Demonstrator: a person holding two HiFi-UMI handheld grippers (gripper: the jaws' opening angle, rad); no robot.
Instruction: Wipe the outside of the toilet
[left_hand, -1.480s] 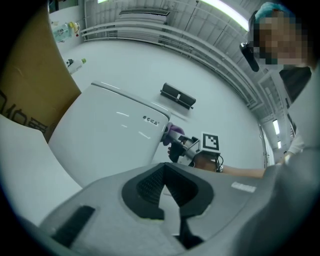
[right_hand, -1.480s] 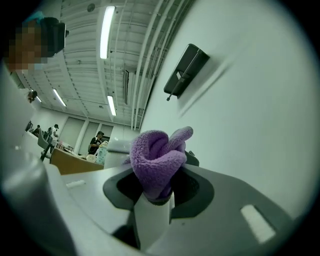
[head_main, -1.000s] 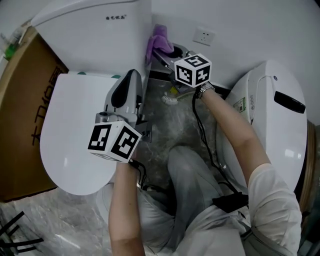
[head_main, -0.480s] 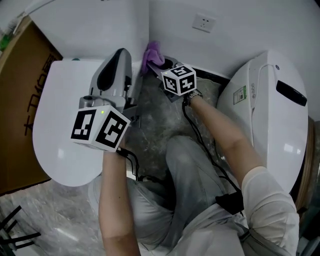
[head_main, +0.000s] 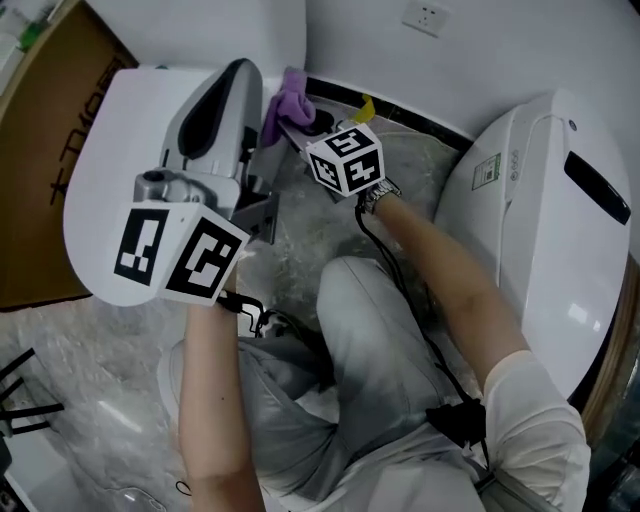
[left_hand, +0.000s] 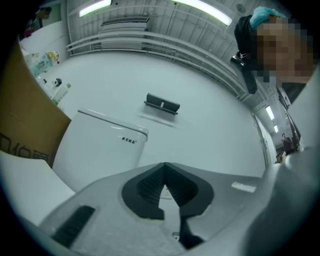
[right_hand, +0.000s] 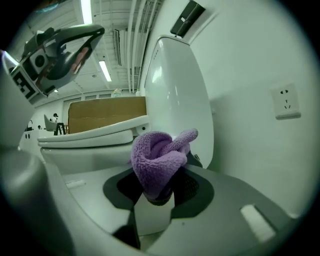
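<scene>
Faces a white toilet (head_main: 100, 190) at left, lid down. Holds the left gripper (left_hand: 165, 174) raised over that lid, jaws pressed together on nothing, likely just out of the way. Pinches a bunched purple cloth (right_hand: 157, 157) in the right gripper (right_hand: 160, 194), low and far, beside the tank's flank, seemingly ready to wipe it.

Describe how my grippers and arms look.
Both grippers are grey with dark ribbed claw pads: left gripper, right gripper. Each carries a white cube with black square markers. A black cable runs along the right arm, which wears a wristwatch and a white short sleeve.
</scene>
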